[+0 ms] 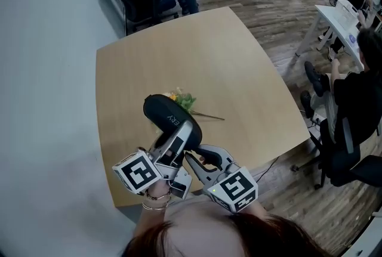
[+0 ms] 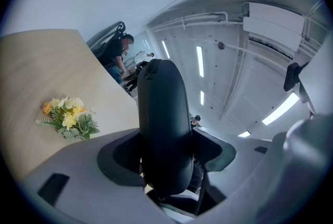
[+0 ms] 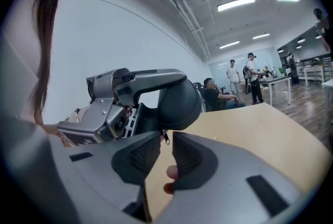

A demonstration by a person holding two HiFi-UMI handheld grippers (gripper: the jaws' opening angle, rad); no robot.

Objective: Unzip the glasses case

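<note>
Nearest is the right gripper [image 3: 165, 151], its jaws spread with a narrow gap and nothing pinched. Just ahead of its tips hangs the small zipper pull [image 3: 165, 137], dangling from the near end of the black glasses case [image 3: 179, 101]. The case is off the desk, clamped across its middle by the left gripper [image 1: 181, 132], whose jaws press on both of its sides, so the case stands out past those jaws. The step in hand looks like catching the pull. To do it well, the right gripper should come forward until the tab sits fully between the pads, then close on the tab alone and not on the case's rim. The draw should then follow the seam round the edge rather than tug straight out. Meanwhile the left gripper needs to hold firm so the case does not twist — a loose hold would let the zip bind. Beyond the left gripper, a small bunch of flowers [image 1: 182, 99] lies on the wooden desk [image 1: 239, 71]. Farther off, past the desk's far edge, people sit and stand. By count: two grippers, one case, one pull in sight, one bunch of flowers, one desk under the work, and at least three people behind.
</note>
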